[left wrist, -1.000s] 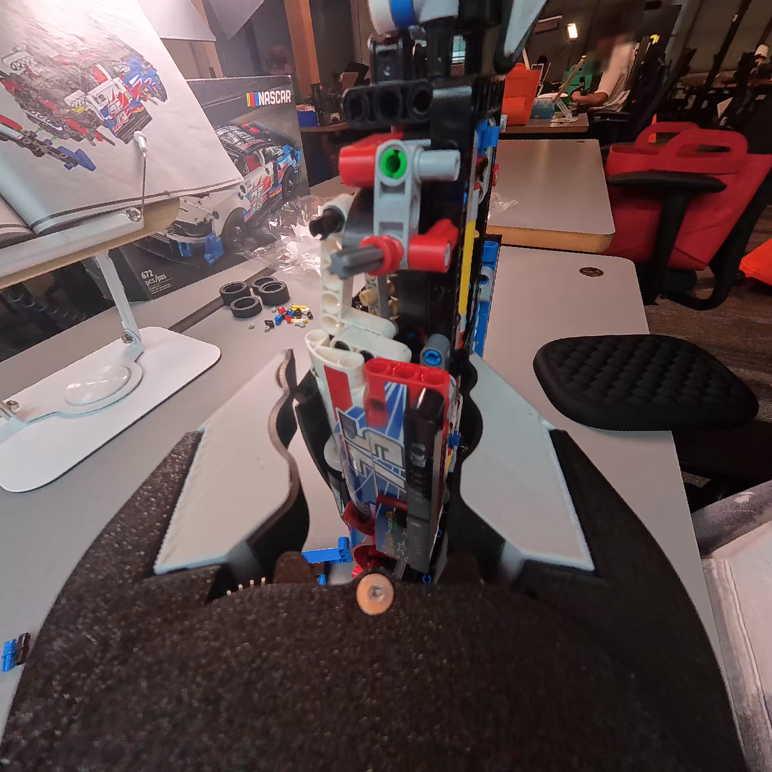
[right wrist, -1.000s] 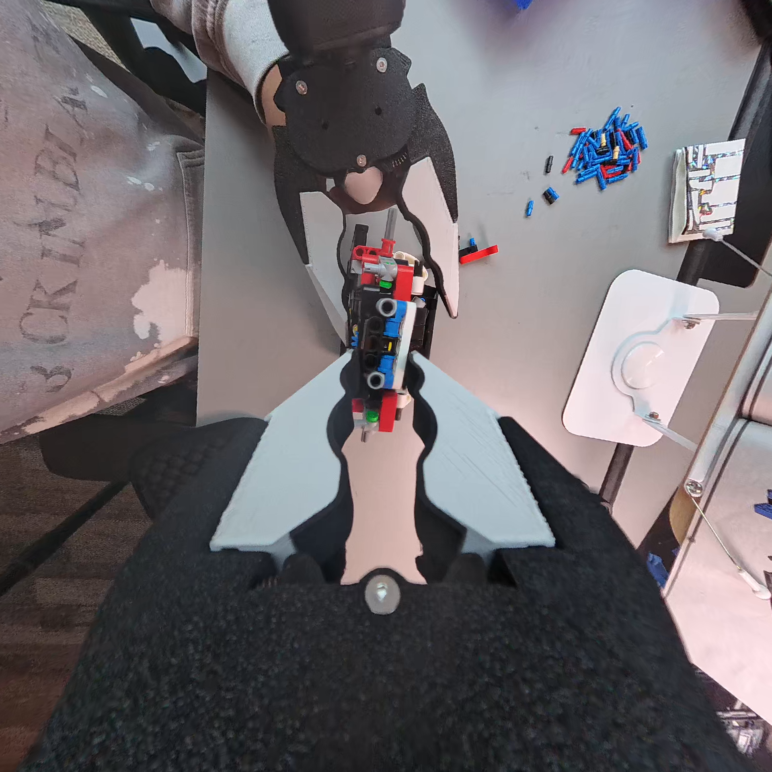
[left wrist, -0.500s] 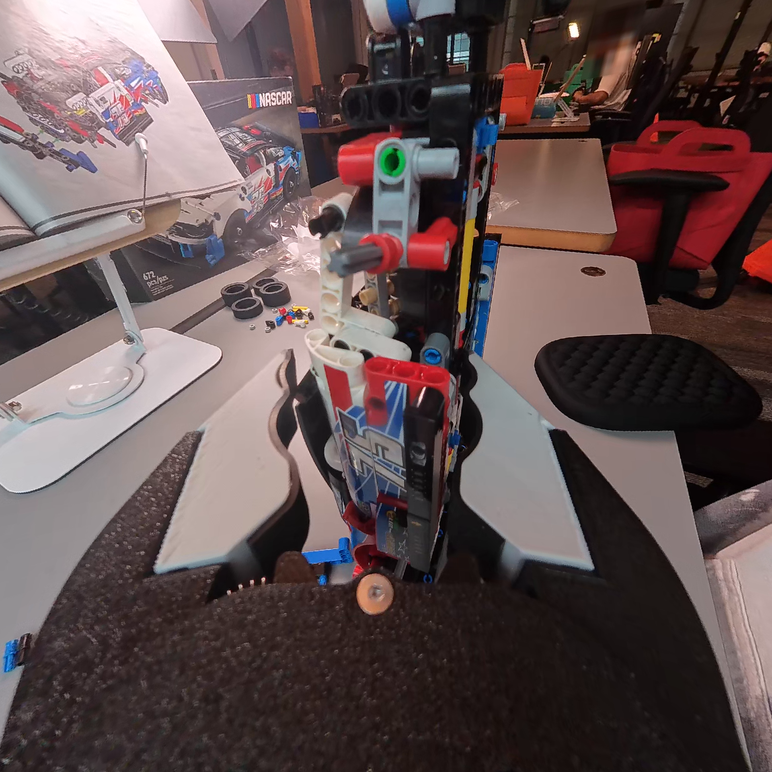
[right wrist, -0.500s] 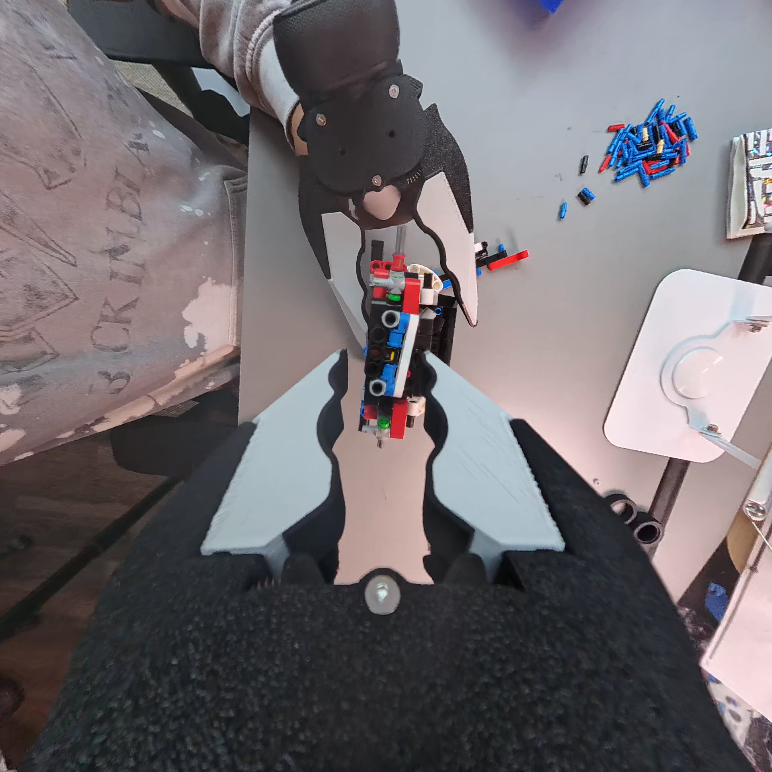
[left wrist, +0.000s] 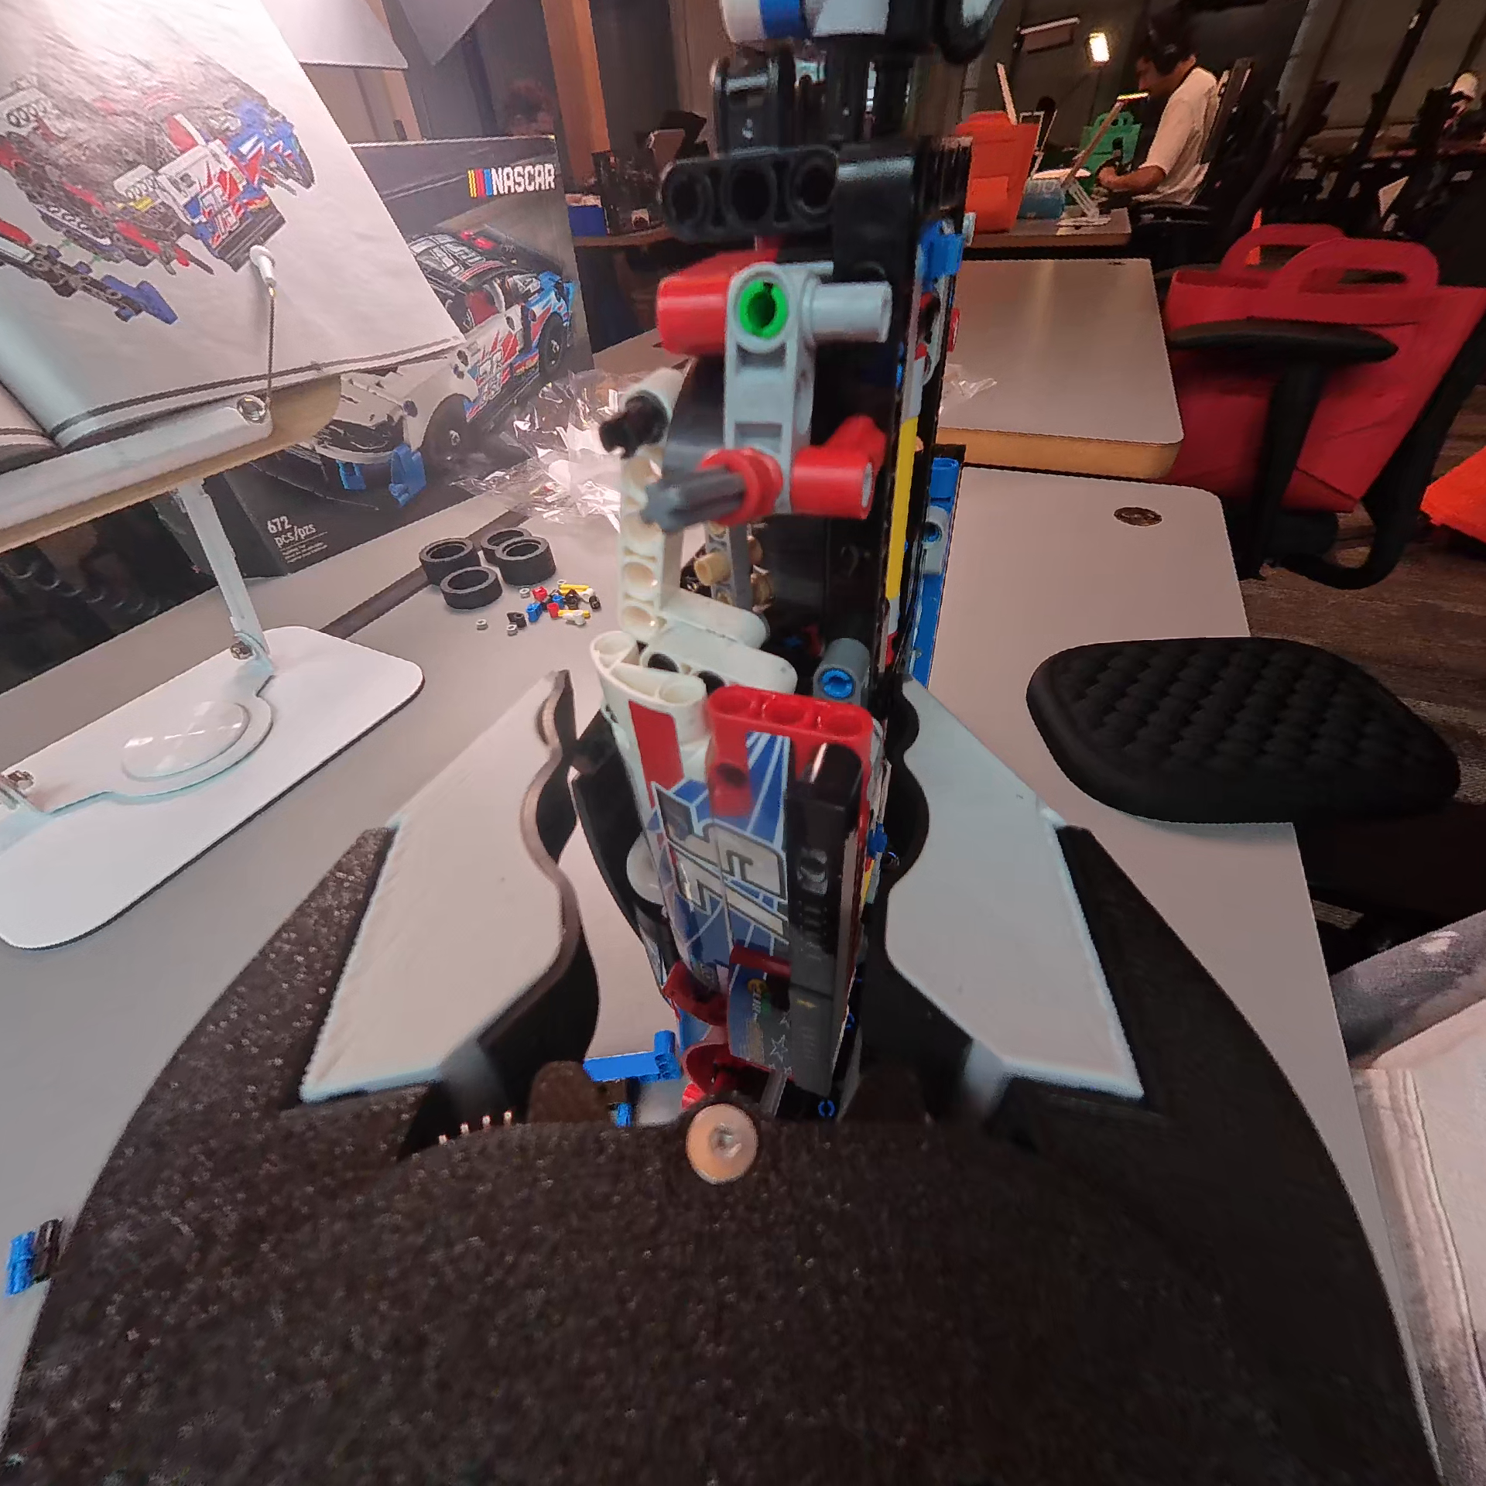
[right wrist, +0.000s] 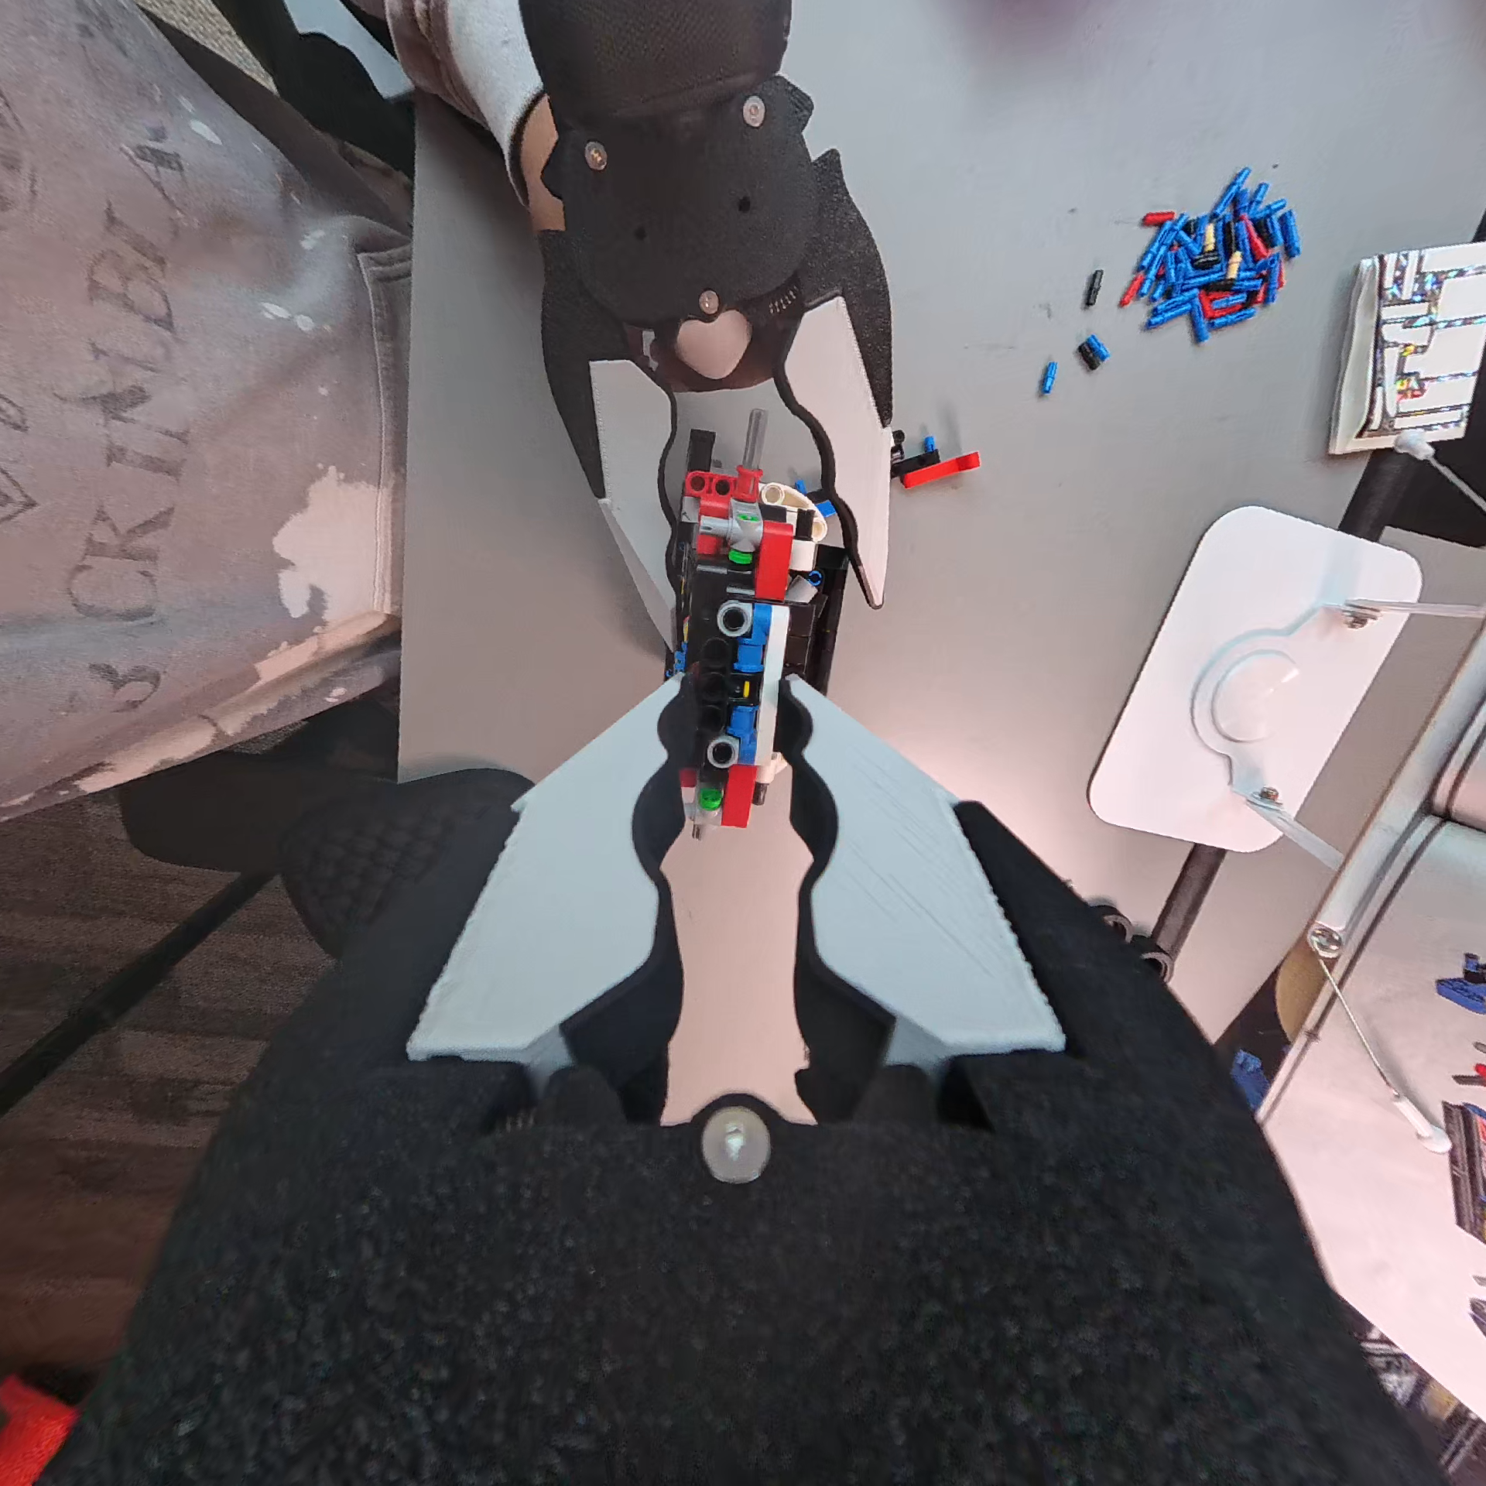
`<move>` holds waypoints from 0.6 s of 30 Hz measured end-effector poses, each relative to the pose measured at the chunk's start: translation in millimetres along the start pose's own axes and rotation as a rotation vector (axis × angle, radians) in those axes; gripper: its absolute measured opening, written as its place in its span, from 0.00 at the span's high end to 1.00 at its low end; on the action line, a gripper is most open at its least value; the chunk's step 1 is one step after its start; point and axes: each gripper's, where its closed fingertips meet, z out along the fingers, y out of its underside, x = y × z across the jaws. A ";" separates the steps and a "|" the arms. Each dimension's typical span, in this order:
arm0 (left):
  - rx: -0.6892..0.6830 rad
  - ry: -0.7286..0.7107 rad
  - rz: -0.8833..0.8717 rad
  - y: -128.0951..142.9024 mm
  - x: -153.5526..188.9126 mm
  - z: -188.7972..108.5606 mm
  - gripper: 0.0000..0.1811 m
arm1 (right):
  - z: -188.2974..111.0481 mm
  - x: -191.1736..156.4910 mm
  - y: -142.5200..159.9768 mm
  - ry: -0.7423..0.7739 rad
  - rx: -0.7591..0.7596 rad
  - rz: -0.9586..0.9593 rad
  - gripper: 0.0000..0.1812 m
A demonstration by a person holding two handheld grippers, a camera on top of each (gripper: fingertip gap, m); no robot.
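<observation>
**Brick-built car chassis held on edge between two hand-held grippers**

Brick-built car chassis [left wrist: 796, 563] stands upright on its narrow edge above the grey bench [right wrist: 1005, 265], near the bench's front edge where the person's sleeve comes in. We see the left hand-held gripper [left wrist: 728, 772] closed on the lower end of the assembly, its pale fingers [left wrist: 450, 925] pressed against the stickered side panels. The right hand-held gripper [right wrist: 728, 708] comes from above with its tips closed narrowly on the black beam at the top end; in its own view the jaws touch both sides of the stack.

Handling: we judge the assembly light and rigid along its beams but fragile at pin joints. Protruding axles, red connectors and the white curved panels could pop off under side load. Grip on the long black beams, not on the panels.

Clearance: a white stand base [right wrist: 1254, 675] lies toward the right edge of the bench. A pile of blue and red pins [right wrist: 1214, 257] lies toward the far right corner, and a red beam [right wrist: 941, 468] lies just beside the left hand-held gripper. Loose black tyres [left wrist: 486, 563] and a set box [left wrist: 474, 338] sit toward the far side. Open surface remains between the chassis and the stand base.
</observation>
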 end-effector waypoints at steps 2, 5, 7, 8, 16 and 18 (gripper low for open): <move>-0.003 0.001 0.000 0.0 0.5 -0.2 0.58 | -0.1 -0.3 -0.1 0.010 0.000 -0.006 0.89; -0.001 0.003 0.003 0.0 0.7 -0.3 0.58 | -0.8 -3.0 -1.9 0.016 0.004 -0.020 0.89; -0.002 0.004 -0.002 0.1 0.1 -0.1 0.58 | -0.4 -4.7 -2.0 0.014 0.003 -0.024 0.89; -0.001 0.005 -0.003 0.1 -0.2 -0.1 0.58 | 0.0 -4.4 -0.8 0.019 -0.007 -0.024 0.89; -0.004 0.007 -0.005 0.5 -0.4 -0.4 0.59 | 1.6 -3.2 -1.2 0.054 -0.055 -0.045 0.89; -0.006 0.009 -0.008 0.7 -0.5 -0.4 0.58 | 2.1 -3.7 -1.1 0.061 -0.075 -0.043 0.89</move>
